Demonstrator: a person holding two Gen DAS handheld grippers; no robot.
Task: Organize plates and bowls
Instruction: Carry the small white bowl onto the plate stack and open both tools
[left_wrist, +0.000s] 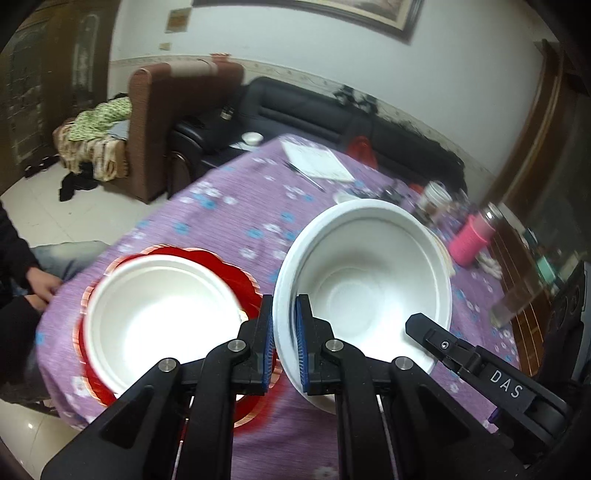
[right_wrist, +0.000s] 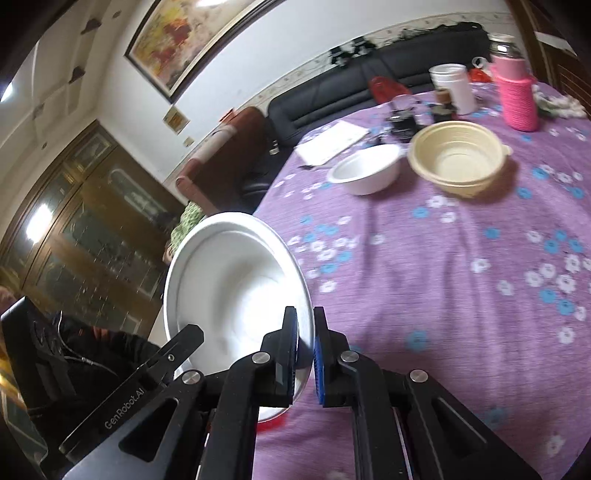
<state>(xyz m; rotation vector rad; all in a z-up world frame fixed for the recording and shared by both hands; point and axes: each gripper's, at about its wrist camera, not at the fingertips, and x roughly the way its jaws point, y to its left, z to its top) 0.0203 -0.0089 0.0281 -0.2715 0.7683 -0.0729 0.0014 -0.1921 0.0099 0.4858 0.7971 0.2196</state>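
Note:
My left gripper (left_wrist: 284, 321) is shut on the near rim of a white bowl (left_wrist: 369, 280) and holds it tilted above the purple tablecloth. To its left another white bowl (left_wrist: 159, 317) sits in a red scalloped plate (left_wrist: 236, 280). My right gripper (right_wrist: 304, 332) is shut on the right rim of the same held white bowl (right_wrist: 232, 291). The tip of my right gripper also shows in the left wrist view (left_wrist: 424, 328). Farther on the table stand a small white bowl (right_wrist: 365, 171) and a beige bowl (right_wrist: 458, 157).
The round table (right_wrist: 461, 280) has a purple flowered cloth. At its far side are a pink-sleeved bottle (right_wrist: 515, 96), a white cup (right_wrist: 452, 86), papers (right_wrist: 330, 142) and small clutter. A seated person (left_wrist: 22, 273) is at the left. A black sofa (left_wrist: 325, 118) stands behind.

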